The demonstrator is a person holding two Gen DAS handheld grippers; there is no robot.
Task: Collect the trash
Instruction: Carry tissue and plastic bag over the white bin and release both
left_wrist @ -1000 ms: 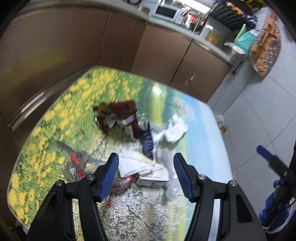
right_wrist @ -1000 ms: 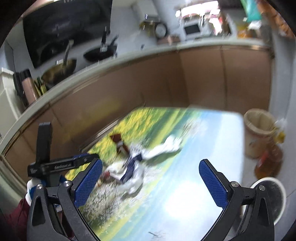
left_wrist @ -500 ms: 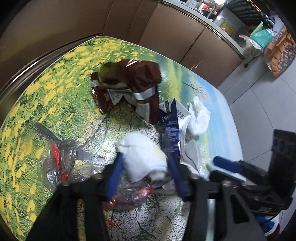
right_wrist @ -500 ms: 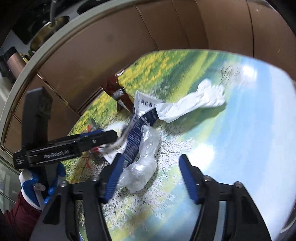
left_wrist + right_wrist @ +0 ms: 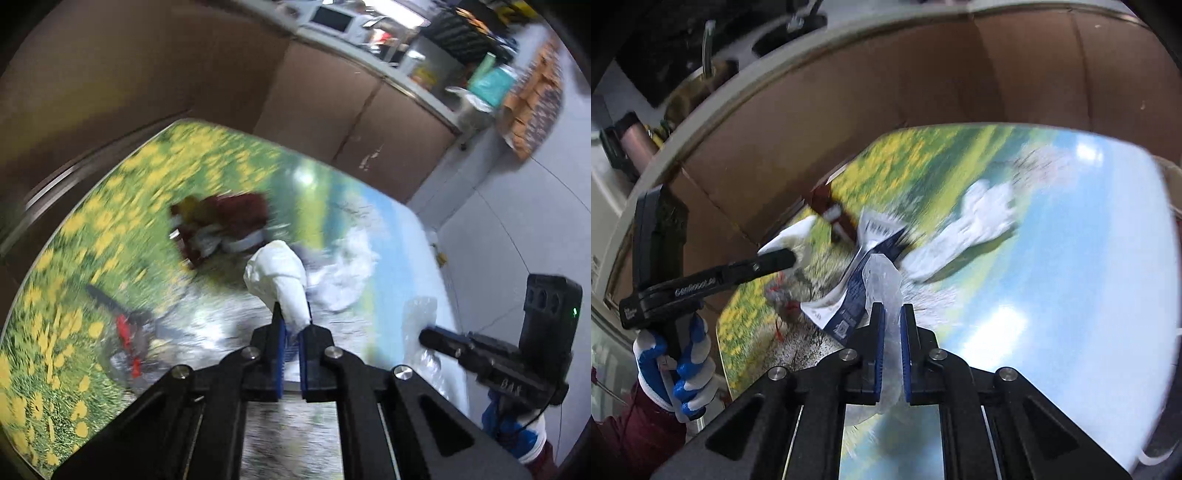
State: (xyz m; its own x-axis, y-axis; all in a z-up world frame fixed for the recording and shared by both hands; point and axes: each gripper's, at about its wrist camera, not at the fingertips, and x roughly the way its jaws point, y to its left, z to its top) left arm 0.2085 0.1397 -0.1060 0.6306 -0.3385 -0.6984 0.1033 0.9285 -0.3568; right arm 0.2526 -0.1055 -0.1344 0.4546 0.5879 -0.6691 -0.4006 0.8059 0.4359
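My left gripper (image 5: 291, 325) is shut on a crumpled white paper wad (image 5: 279, 275), lifted above the table with the flower-field print (image 5: 110, 229). In the right wrist view my right gripper (image 5: 891, 314) is shut on a clear plastic wrapper (image 5: 881, 280), which sticks up between the blue pads. Just behind it lies a dark blue and white packet (image 5: 857, 295). A dark red snack bag (image 5: 225, 221) rests further back, and a white crumpled tissue (image 5: 975, 221) lies to the right. A clear wrapper with red print (image 5: 129, 336) lies at the left.
Brown cabinet fronts (image 5: 332, 107) border the table at the back and left. A grey tiled floor (image 5: 517, 221) runs past the table's right edge. A gloved hand (image 5: 679, 365) holds the left gripper's handle. A counter with a white microwave (image 5: 332, 18) stands behind.
Both grippers closed from wide open: the left on the white paper wad, the right on the clear plastic wrapper. The left then lifted its wad off the table; the right came down close to the pile.
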